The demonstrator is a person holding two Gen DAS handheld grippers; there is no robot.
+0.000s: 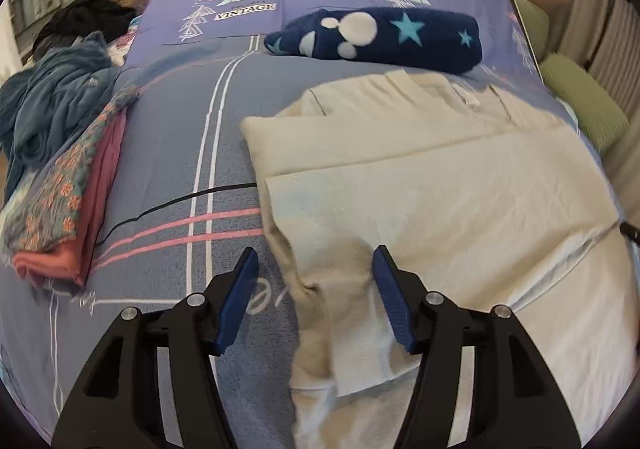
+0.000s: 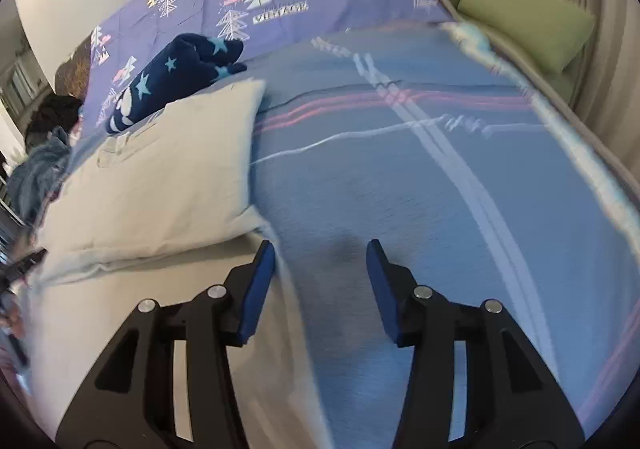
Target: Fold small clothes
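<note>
On the bed, at far left, lies a rumpled blue heap, then a flat folded stack of floral and pink cloth. The cream garment, soft brushed cotton, lies across the middle and right with its long axis running left to right and one fold already laid over. Its narrow left end trails toward the near edge, right between the fingers of the left tool, whose jaws stand about half open and press on nothing. That tool is the nearer one. The right tool, also about half open and empty, hangs over bare striped bedspread, with the garment's right edge just to its left. Beyond the garment lies a fleecy navy bundle.
</note>
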